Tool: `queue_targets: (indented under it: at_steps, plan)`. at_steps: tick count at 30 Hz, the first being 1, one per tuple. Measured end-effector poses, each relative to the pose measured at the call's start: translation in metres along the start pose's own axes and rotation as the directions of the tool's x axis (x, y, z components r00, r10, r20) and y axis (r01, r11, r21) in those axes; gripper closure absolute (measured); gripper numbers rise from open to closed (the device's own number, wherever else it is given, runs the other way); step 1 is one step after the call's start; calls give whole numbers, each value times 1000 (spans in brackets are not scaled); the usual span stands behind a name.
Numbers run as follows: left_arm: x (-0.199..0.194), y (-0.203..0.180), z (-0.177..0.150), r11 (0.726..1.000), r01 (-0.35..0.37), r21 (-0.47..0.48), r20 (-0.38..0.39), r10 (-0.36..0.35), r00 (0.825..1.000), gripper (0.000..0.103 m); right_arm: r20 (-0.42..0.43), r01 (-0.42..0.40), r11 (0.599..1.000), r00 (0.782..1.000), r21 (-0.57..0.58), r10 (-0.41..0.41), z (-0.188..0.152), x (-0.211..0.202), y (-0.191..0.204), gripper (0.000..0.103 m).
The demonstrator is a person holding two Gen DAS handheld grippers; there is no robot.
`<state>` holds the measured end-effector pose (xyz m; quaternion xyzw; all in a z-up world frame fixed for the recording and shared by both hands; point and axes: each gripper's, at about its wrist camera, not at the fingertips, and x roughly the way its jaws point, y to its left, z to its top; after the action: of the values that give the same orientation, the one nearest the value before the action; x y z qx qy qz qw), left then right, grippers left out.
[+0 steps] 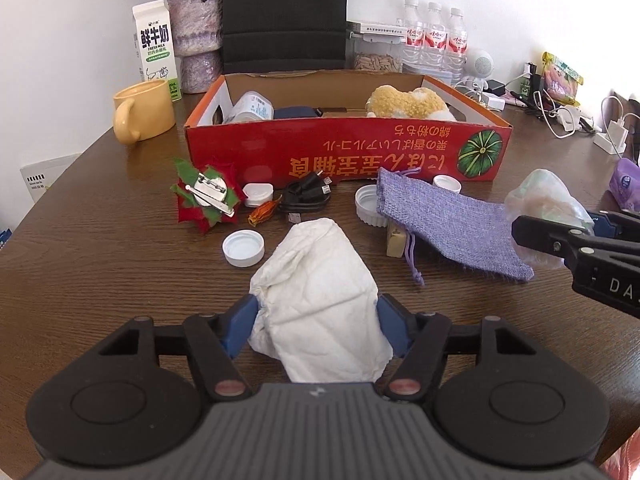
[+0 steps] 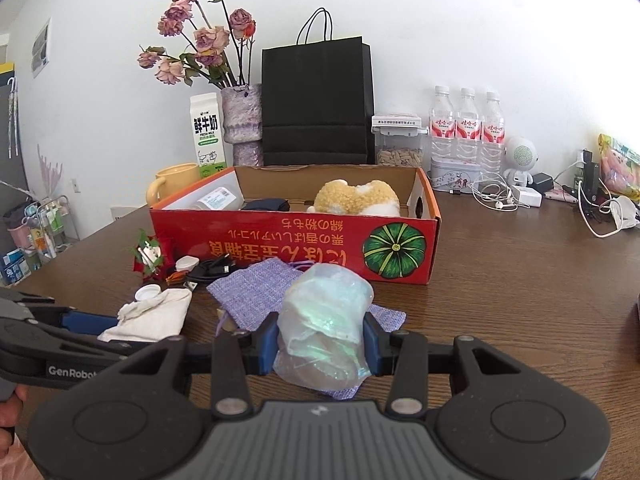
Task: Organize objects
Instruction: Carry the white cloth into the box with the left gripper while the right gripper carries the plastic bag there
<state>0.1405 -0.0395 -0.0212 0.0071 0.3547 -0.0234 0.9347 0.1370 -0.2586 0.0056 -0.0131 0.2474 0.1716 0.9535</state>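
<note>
My left gripper [image 1: 316,326] is closing its blue pads on a crumpled white cloth [image 1: 318,300], one pad pressing on each side, jaws standing about half apart with the wad bulging up and forward between them over the brown wooden table [image 1: 100,280]. My right gripper [image 2: 320,346] is clamping a translucent plastic bag [image 2: 326,320] with something pale green and iridescent folded inside; its pads are squeezing the bag from both sides, jaws narrower than the left's. The bag is sitting just above the near corner of a purple woven pouch [image 1: 452,226], which is lying flat on the table with its drawstring trailing over a small tan block [image 1: 396,240]. Beyond both grippers the red cardboard box [image 1: 348,152] is standing open, printed side toward me; inside it a plush toy [image 1: 408,102] is lying at the right end, a small white bottle [image 1: 252,107] at the left, something dark blue between them. In front of the box, loose on the table: a red and green felt flower clip [image 1: 206,196], a small white case [image 1: 258,194], a coiled black cable [image 1: 306,196], an orange wrapper [image 1: 264,213] and three white caps, the nearest one [image 1: 244,248] just left of my cloth. A yellow mug [image 1: 144,110] is standing left of the box, near a milk carton [image 1: 156,48].
</note>
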Motion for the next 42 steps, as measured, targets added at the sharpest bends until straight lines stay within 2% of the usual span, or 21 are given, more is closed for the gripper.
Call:
queue_targets:
  at_steps: [13,22,35,42]
  plan:
    - [-31,-1,17,1000,3,26,116,-6,993,35,22,3,1000,1000,-31,-2,10,-7,13,62]
    - [-29,3,44,999,-1,32,172,-4,985,35,51,-4,999,999,-50,6,30,4,17,62]
    - [1,15,104,1000,-3,21,245,-2,970,35,98,-4,993,995,-121,16,82,56,29,62]
    - [28,19,133,1000,7,9,269,-9,963,35,99,8,990,995,-142,6,106,97,28,62]
